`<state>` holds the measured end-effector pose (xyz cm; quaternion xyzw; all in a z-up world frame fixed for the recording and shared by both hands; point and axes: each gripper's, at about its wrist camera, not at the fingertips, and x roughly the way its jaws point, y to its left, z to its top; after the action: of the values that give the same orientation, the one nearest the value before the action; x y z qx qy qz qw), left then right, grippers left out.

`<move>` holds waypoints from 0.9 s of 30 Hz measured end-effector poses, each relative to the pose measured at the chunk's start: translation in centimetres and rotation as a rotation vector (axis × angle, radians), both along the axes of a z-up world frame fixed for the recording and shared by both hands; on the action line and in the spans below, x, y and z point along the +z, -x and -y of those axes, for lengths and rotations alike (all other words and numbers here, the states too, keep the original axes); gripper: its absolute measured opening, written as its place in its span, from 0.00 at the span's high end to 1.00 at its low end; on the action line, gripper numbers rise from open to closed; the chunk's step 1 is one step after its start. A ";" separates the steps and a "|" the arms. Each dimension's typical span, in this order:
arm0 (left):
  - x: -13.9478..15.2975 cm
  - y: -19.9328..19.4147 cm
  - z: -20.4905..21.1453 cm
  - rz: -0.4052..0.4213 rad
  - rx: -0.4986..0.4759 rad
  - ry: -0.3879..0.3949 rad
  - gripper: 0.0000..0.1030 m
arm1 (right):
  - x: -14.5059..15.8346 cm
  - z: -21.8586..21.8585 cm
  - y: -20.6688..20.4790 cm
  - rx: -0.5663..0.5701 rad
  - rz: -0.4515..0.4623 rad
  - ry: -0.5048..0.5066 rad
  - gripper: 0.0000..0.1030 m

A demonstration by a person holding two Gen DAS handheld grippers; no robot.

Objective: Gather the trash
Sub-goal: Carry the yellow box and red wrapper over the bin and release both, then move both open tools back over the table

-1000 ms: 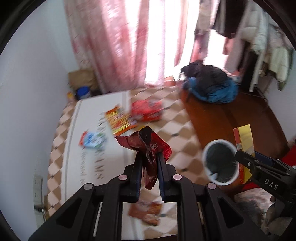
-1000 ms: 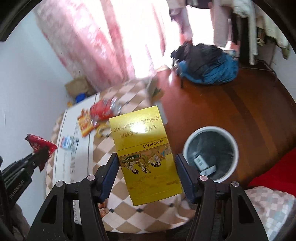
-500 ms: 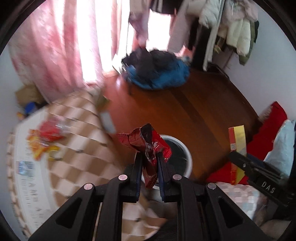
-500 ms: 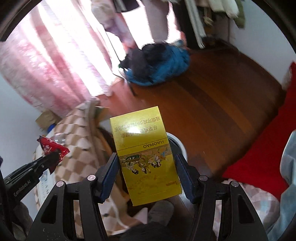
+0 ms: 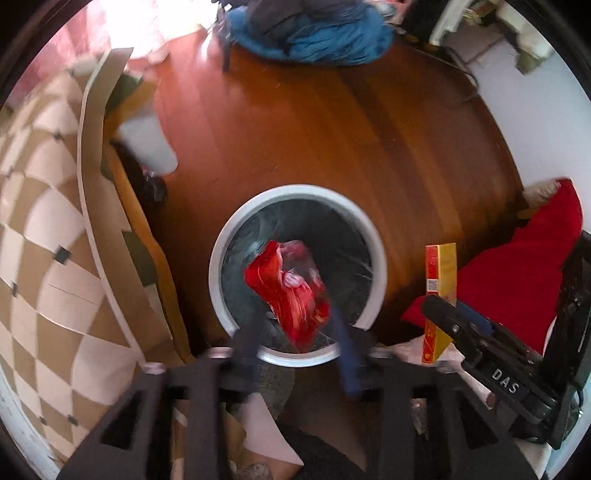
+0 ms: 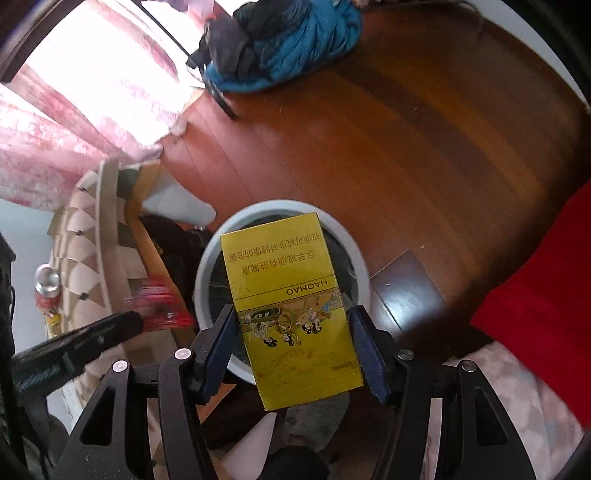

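A round white-rimmed trash bin (image 5: 295,192) with a dark liner stands on the wooden floor below both grippers. My left gripper (image 5: 295,326) is open, its fingers spread and blurred. A crumpled red snack wrapper (image 5: 288,291) hangs loose between them over the bin's mouth. In the right wrist view the same wrapper (image 6: 162,306) is a red blur at the tip of the left gripper (image 6: 122,321). My right gripper (image 6: 291,314) is shut on a yellow box (image 6: 288,295) printed "HAOMAO", held over the bin (image 6: 258,208). The box (image 5: 439,280) also shows edge-on in the left wrist view.
A table with a brown-and-white checked cloth (image 5: 37,221) borders the bin on the left. A pile of blue and dark clothes (image 5: 314,33) lies on the floor at the back. Red fabric (image 5: 524,266) sits at the right. A white object (image 5: 146,144) lies by the table's edge.
Both grippers swung from the table to above the bin. The left gripper's fingers have spread and the red wrapper has come free between them. The right still clamps the yellow box.
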<state>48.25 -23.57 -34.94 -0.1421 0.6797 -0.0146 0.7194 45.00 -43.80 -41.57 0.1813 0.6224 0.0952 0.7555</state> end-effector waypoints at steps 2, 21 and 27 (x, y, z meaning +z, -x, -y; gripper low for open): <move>-0.9 0.5 -0.1 -0.019 0.019 -0.005 0.20 | -1.4 -0.2 -0.9 0.021 -0.015 -0.006 0.39; -1.7 3.0 -0.5 -0.013 -0.004 -0.260 0.06 | -2.8 -1.4 0.0 0.074 -0.033 0.172 0.00; -0.2 4.0 -0.6 0.019 -0.006 -0.284 0.06 | -1.0 -1.3 1.8 0.065 -0.017 0.204 0.00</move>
<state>44.24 -22.93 -35.12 -0.0369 0.6686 0.0783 0.7386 43.19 -42.53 -42.57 0.0842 0.6406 0.0542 0.7613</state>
